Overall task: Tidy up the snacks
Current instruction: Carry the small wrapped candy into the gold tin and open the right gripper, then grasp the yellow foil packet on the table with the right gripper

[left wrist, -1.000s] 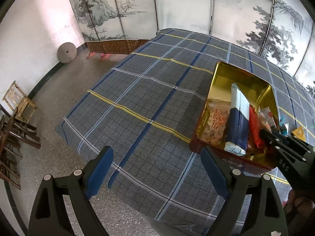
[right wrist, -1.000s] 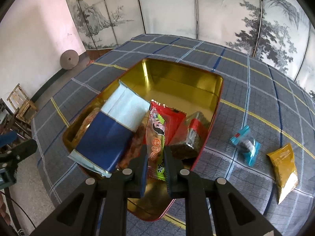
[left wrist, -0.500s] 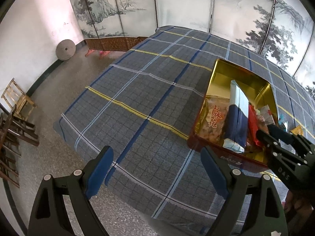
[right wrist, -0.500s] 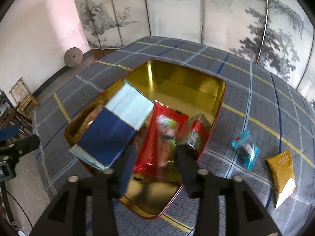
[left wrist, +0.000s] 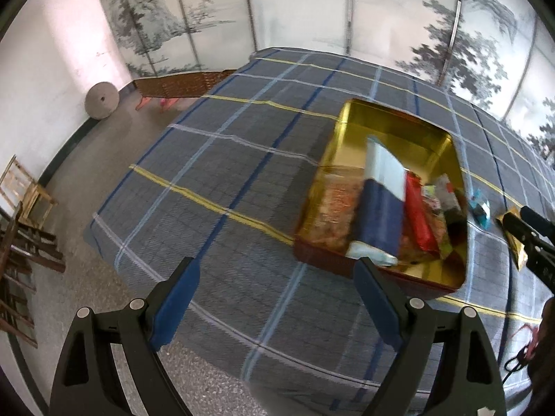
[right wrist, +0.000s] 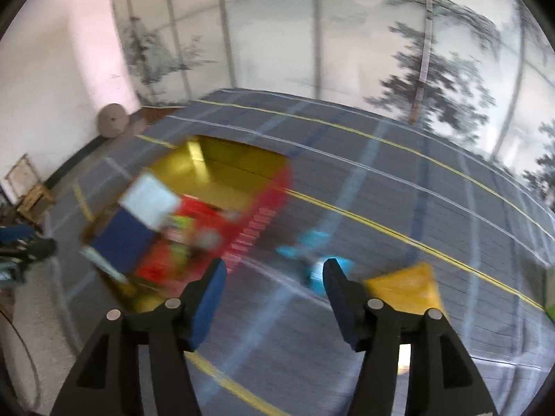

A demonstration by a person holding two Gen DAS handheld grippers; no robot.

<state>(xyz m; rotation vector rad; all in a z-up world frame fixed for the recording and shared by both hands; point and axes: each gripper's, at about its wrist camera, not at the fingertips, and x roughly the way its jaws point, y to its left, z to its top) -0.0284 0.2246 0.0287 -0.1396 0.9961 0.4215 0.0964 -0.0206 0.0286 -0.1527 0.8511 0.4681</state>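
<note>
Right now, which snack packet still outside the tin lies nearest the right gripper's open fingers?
The blue packet, on the cloth just ahead between the right gripper fingers. The yellow packet lies further right, beyond the right finger.

Blue packet [right wrist: 314, 256] between spread hand-held gripper [right wrist: 274, 277] fingers.

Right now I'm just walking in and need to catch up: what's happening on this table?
A person is sorting snacks into a gold tin. Both grippers are open and empty. The right gripper hangs over the cloth near a blue packet and a yellow packet outside the tin. The left gripper hovers near the table's edge.
</note>
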